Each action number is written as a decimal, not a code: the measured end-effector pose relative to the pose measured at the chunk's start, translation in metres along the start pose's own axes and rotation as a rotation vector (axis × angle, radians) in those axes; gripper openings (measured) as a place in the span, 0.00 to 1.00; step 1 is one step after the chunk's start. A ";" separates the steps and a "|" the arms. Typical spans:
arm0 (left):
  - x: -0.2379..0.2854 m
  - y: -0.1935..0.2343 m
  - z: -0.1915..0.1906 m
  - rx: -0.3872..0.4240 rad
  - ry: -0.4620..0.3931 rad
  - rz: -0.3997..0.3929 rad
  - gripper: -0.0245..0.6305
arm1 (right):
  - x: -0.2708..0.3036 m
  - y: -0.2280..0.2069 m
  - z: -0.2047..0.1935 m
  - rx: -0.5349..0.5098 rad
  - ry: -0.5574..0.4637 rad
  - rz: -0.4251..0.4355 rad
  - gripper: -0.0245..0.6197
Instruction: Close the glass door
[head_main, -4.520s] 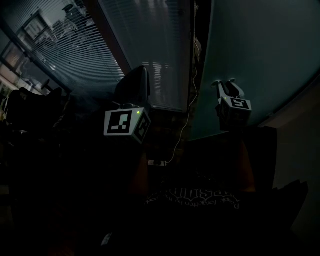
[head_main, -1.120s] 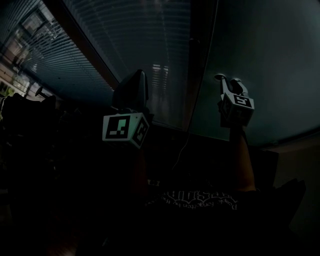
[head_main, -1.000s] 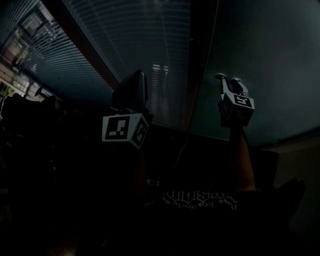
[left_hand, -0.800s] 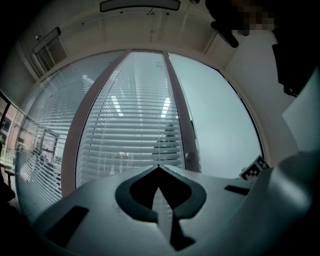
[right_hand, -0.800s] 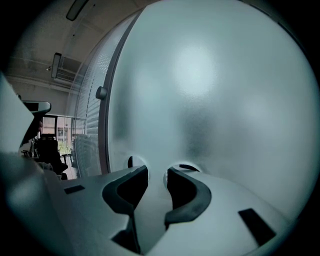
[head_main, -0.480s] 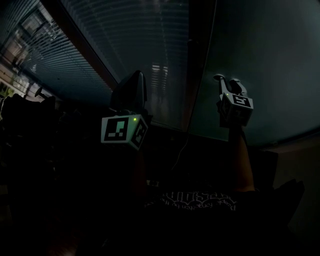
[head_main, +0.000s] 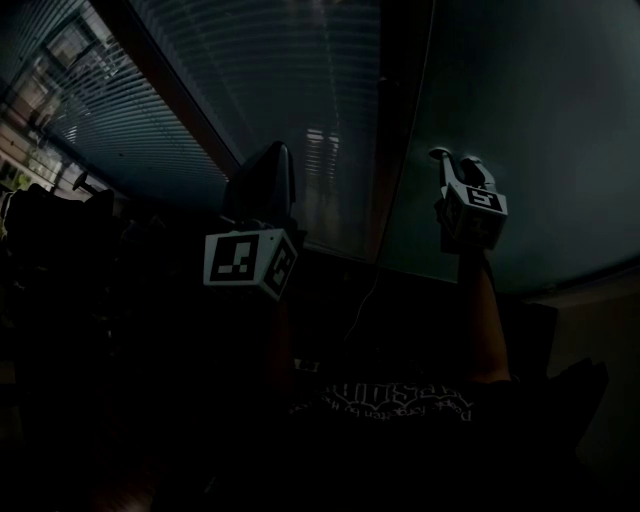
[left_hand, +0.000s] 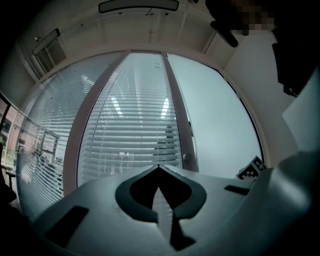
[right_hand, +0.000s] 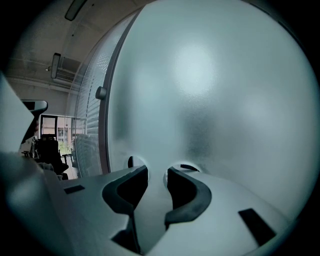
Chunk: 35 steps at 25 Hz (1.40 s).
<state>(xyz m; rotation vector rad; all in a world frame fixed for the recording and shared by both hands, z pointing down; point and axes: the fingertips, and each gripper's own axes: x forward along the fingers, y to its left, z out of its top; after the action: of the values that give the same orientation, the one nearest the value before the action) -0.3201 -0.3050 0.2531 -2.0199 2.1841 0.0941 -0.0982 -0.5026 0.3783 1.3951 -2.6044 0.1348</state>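
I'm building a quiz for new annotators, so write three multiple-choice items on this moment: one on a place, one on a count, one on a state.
1. What is straight ahead of the right gripper? A brick wall; B frosted glass door; C bookshelf.
2. How many grippers show in the head view? A one; B two; C three.
3. The left gripper's jaws are: A wide apart; B clamped on a cup; C shut, empty.
B: frosted glass fills its view. B: one shows at each side. C: the tips meet with nothing between.
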 end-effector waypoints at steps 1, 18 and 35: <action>0.000 0.000 0.001 0.001 -0.001 0.000 0.03 | 0.000 0.000 0.000 0.000 0.000 0.000 0.22; 0.003 -0.018 0.005 0.003 -0.006 -0.036 0.03 | -0.030 0.013 0.000 0.006 0.036 0.096 0.28; -0.009 -0.043 0.015 -0.013 0.008 -0.056 0.03 | -0.122 0.029 0.109 -0.134 -0.375 -0.019 0.28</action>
<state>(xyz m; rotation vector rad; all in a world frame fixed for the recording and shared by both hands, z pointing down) -0.2751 -0.2971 0.2429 -2.0903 2.1352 0.0927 -0.0691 -0.4046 0.2467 1.5200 -2.8250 -0.3298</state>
